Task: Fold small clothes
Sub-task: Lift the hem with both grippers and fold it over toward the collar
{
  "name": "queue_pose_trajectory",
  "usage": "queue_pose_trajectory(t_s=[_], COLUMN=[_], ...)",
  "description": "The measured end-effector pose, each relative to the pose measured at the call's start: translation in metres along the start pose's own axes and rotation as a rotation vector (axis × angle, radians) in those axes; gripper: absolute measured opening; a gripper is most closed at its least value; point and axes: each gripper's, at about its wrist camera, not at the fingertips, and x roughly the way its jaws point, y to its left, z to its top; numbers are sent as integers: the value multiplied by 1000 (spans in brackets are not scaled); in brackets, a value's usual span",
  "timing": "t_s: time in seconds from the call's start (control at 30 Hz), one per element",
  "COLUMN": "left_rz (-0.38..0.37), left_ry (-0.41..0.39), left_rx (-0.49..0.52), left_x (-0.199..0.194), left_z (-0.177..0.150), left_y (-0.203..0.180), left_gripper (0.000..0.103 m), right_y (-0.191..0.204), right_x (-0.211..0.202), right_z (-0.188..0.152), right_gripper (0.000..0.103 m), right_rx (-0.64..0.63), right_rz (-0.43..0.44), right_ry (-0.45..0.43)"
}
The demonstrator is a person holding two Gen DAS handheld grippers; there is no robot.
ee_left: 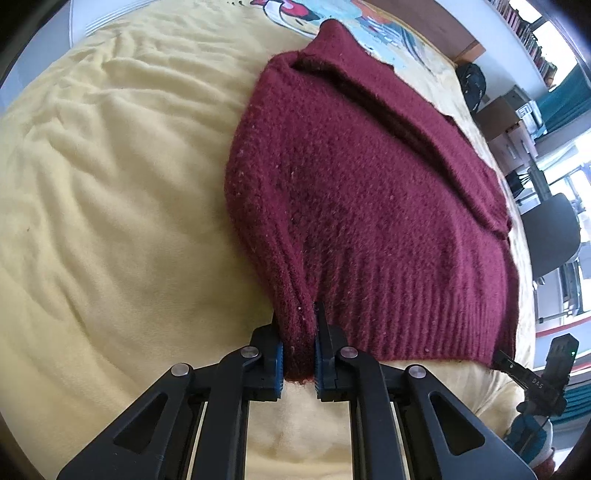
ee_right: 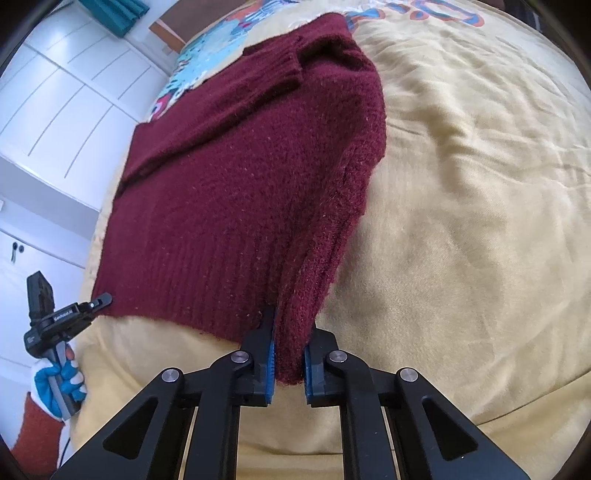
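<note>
The sweater (ee_left: 369, 206) lies centre frame on the yellow bedspread (ee_left: 110, 206), sleeves folded across it. Its ribbed hem reaches down to both claws: the left gripper (ee_left: 299, 365) is clamped on the lower-left hem corner, and the right gripper (ee_right: 289, 365) pinches the lower-right corner.

place: a home bedroom
bed: a yellow bedspread (ee_left: 110, 184) with a cartoon print lay rumpled
walls: white panelled wardrobe doors (ee_right: 66, 110) stood beside it
beyond: bookshelves (ee_left: 524, 33), teal curtains (ee_left: 565, 99)
</note>
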Motion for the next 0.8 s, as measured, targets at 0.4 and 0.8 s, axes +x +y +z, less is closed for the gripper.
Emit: queue_pose_trajectory(t_s=[0.4, 0.8], left_rz=[-69, -167], left_ry=[-59, -171], left_rx=[-45, -29], left_x=[-26, -61], left_z=[7, 44], left_y=[5, -16], left_gripper=[9, 9], right_y=[0, 8], right_x=[-36, -78], right_z=[11, 44], right_gripper=[10, 10], right_rx=[15, 39], right_rz=[75, 147], right_ry=[-80, -214])
